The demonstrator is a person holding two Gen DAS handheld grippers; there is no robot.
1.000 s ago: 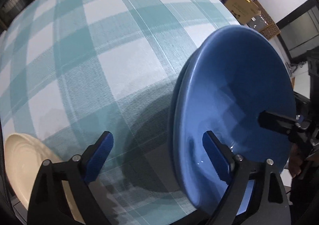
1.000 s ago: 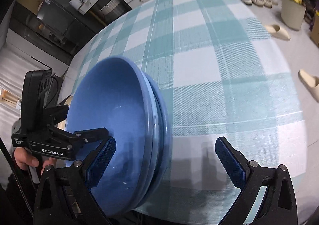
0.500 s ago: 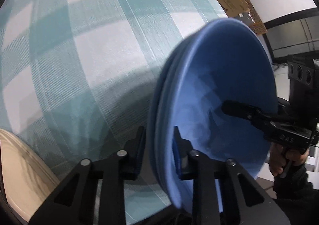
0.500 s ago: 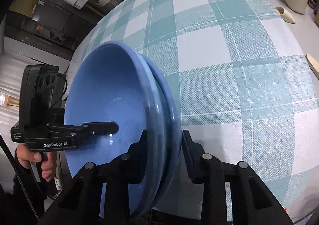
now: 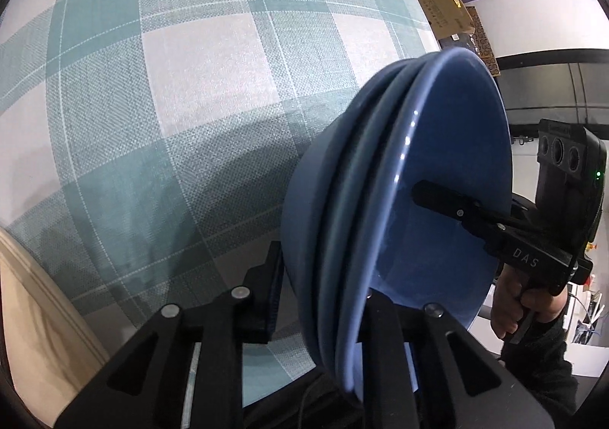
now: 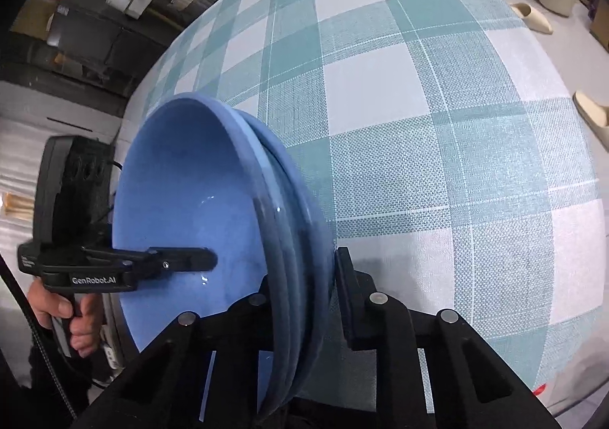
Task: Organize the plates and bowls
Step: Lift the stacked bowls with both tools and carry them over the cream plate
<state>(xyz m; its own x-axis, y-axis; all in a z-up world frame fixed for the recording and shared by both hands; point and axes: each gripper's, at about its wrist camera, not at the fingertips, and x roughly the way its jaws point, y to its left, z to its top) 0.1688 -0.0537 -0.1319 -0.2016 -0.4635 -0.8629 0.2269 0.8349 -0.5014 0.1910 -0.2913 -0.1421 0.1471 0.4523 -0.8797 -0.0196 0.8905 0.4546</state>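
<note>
Left wrist view: left gripper [image 5: 323, 288], open a second ago, now clamps blue bowl stack [image 5: 380, 200] rim; right gripper [image 6: 304, 276] likewise clamps opposite rim; stack now above checked tablecloth [image 6: 437, 124].

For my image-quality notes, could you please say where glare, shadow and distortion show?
Left wrist view: small glints along the stacked blue ceramic bowls, dark shadow on the bulging teal-checked tablecloth. Right wrist view: faint highlight inside the bowls, same fisheye bulge.
</note>
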